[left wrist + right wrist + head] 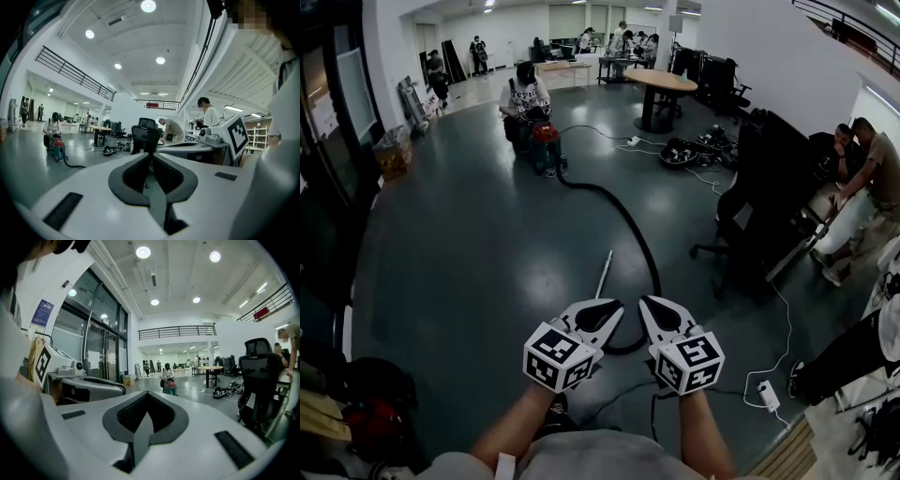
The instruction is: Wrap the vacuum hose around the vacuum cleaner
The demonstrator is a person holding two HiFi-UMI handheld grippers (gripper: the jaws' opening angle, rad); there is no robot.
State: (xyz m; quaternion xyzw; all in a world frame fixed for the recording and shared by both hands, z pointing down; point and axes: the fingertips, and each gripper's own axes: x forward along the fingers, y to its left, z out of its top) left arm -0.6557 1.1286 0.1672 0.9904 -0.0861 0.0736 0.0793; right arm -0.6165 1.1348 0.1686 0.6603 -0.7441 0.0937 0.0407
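Head view: two white hard-plastic tools are held side by side, low in the picture, over a dark, glossy floor [459, 253].
Left tool [614, 307]: smooth white shell with black ribbed pads. Its jaws are closed tip to tip with nothing between them, which the left gripper view [151, 155] shows plainly. A cube [558, 356] with black-and-white square markers sits at its rear.
Right tool [645, 303]: same shape and finish. Its jaws are pressed together and empty, and the right gripper view [146, 393] shows the pads meeting in a point.
Vacuum cleaner [546, 134]: a small, rounded red body standing on the floor, well apart from both tools and far up the room. It shows small in the left gripper view [58, 149] and the right gripper view [170, 389].
Person [525, 94]: crouched just behind the vacuum cleaner.
Hose [630, 225]: a thick black flexible tube lying loose on the floor. It runs from the vacuum cleaner in a long curve towards the tools, and its near end bends round in a loop below them.
Rod [605, 274]: thin, straight and pale, lying on the floor just left of the hose's near stretch.
Office chair [750, 202]: black, with a high back, to the right of the hose.
Power strip [768, 395]: a white block with a thin white cable, on the floor at the lower right.
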